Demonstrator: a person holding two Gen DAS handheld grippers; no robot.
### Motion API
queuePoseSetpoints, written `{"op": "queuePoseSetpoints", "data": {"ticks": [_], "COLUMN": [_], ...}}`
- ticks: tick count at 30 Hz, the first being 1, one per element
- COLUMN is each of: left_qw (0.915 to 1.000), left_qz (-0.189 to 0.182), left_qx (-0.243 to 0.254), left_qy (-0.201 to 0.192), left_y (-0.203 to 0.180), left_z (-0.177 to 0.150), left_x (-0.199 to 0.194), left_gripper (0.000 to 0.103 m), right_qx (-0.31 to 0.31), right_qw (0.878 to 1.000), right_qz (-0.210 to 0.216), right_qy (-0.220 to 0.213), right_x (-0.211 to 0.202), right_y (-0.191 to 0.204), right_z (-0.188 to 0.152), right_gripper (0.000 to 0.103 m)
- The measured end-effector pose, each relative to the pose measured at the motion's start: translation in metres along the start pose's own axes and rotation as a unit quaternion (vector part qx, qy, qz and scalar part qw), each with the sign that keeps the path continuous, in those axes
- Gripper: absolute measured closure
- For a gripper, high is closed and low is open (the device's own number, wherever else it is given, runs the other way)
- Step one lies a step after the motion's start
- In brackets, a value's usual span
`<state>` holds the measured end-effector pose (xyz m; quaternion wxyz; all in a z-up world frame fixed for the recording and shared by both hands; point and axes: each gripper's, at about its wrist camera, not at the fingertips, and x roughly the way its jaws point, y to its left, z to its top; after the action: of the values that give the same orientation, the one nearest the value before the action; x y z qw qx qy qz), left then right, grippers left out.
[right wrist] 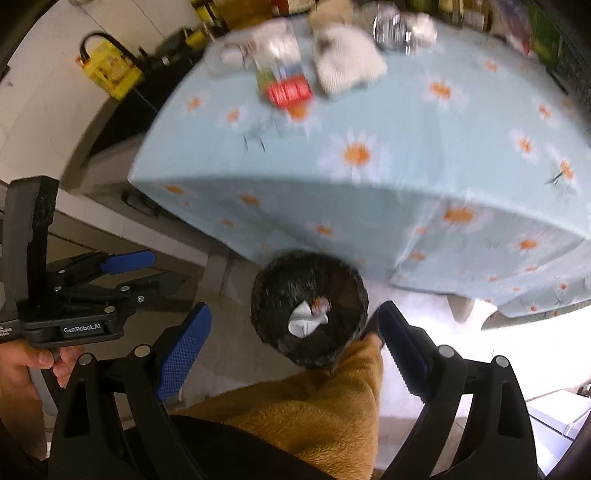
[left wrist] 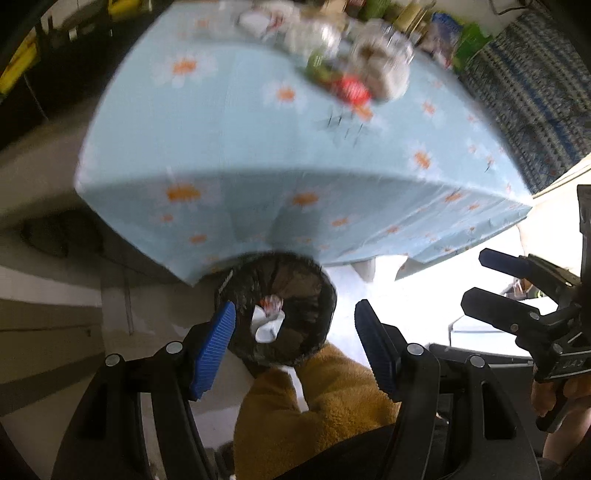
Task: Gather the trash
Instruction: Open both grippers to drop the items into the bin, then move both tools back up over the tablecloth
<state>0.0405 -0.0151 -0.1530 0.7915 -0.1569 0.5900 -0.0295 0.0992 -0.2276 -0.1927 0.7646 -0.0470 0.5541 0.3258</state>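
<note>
A round bin with a black liner (left wrist: 295, 295) stands on the floor below the table's front edge; white crumpled paper (left wrist: 267, 325) lies inside. It also shows in the right wrist view (right wrist: 273, 295), with the paper (right wrist: 306, 319). My left gripper (left wrist: 295, 349) is open and empty above the bin. My right gripper (right wrist: 295, 345) is open and empty above it too. Trash sits blurred on the far side of the table: a red packet (right wrist: 290, 92), crumpled white paper (right wrist: 347, 64), foil (right wrist: 402, 26).
The table has a light blue daisy cloth (left wrist: 229, 147) that hangs over the front edge. A person's leg in mustard fleece (right wrist: 314, 410) is below the grippers. A yellow bag (right wrist: 110, 72) stands at the left wall. The right gripper shows in the left view (left wrist: 476, 277).
</note>
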Motion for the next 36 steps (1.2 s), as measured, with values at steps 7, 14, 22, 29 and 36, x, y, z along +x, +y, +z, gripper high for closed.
{"op": "queuePoseSetpoints", "data": {"ticks": [7,14,22,29,36], "left_qw": [0.9973,0.9910,0.9839,0.9796,0.9798], "left_qz": [0.005,0.005,0.002,0.005,0.014], "left_qx": [0.030,0.059,0.071,0.079,0.073], "left_qy": [-0.067,-0.120,-0.164,-0.185,-0.185], "left_y": [-0.023,-0.039,-0.046,-0.053,-0.057], "left_z": [0.018,0.030,0.053,0.084,0.121], "left_x": [-0.054,-0.098,-0.128,-0.140,-0.135], "left_gripper": [0.038,0.038,0.038,0.038,0.038], "right_qx": [-0.010,-0.004,-0.003,-0.016,-0.025], "right_qw": [0.998,0.993,0.989,0.988,0.990], "right_qz": [-0.007,-0.016,-0.028,-0.030,-0.022], "right_qy": [-0.068,-0.121,-0.145,-0.153,-0.138], "right_x": [-0.049,-0.089,-0.108,-0.109,-0.089], "right_y": [0.006,0.005,0.004,-0.003,-0.019], "right_z": [0.013,0.024,0.044,0.078,0.122], "right_gripper": [0.013,0.012,0.012,0.012,0.012]}}
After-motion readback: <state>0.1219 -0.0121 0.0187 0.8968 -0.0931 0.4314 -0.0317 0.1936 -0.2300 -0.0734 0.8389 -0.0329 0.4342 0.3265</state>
